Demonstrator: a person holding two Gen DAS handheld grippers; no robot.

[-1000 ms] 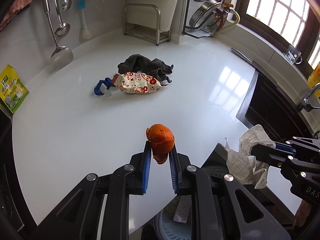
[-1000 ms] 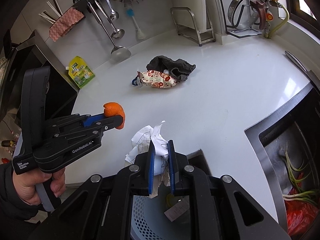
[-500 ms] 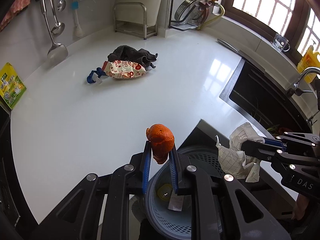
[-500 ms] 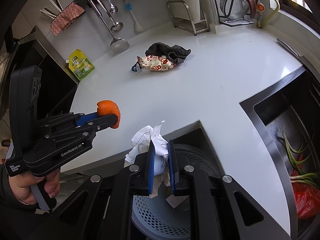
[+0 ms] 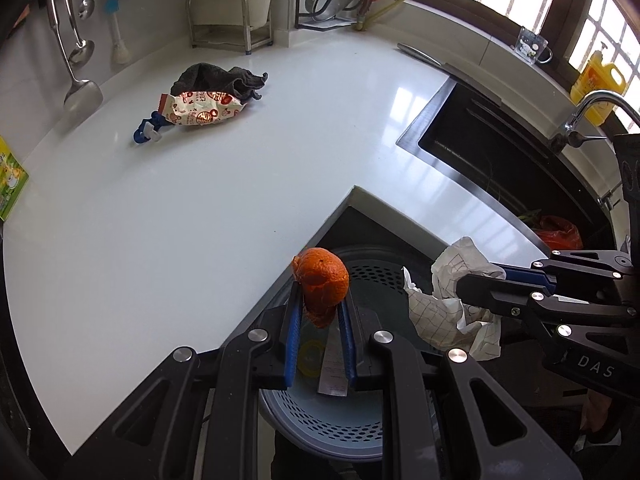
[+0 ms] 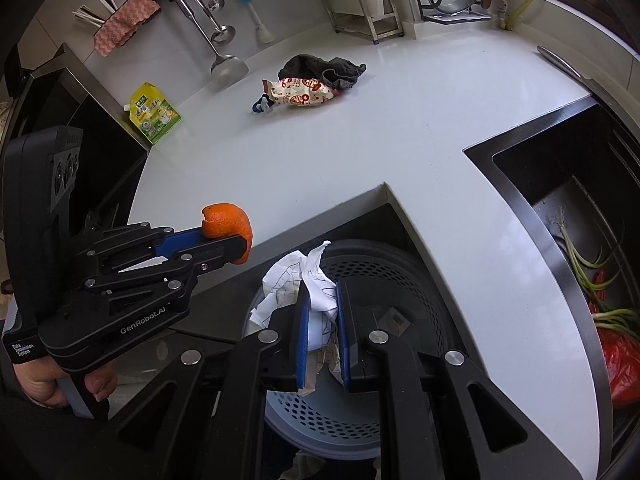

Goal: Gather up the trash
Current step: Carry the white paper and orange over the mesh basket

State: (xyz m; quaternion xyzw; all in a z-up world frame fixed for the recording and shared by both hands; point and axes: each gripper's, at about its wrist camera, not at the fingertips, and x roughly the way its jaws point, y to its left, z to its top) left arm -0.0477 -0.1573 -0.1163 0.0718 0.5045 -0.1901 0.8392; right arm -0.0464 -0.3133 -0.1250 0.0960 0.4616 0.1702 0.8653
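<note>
My left gripper (image 5: pixel 319 304) is shut on an orange peel (image 5: pixel 321 282) and holds it above the grey perforated trash bin (image 5: pixel 376 276) below the counter edge. In the right wrist view the left gripper (image 6: pixel 236 242) with the orange peel (image 6: pixel 228 226) sits at the left. My right gripper (image 6: pixel 323 300) is shut on a crumpled white paper (image 6: pixel 296 280) over the trash bin (image 6: pixel 400 280). The paper also shows in the left wrist view (image 5: pixel 452 304), held by the right gripper (image 5: pixel 464 284). A snack bag (image 5: pixel 202 109) lies far back on the counter.
A white counter (image 5: pixel 160 208) wraps the bin's corner. A dark cloth (image 5: pixel 216 76) and a blue clip (image 5: pixel 146 132) lie by the snack bag. A black sink (image 6: pixel 576 208) with green stalks and a red bag is at the right. Utensils hang on the back wall.
Both grippers have pulled back from the counter and now hang over the trash bin, which shows more fully. Both still hold their items.
</note>
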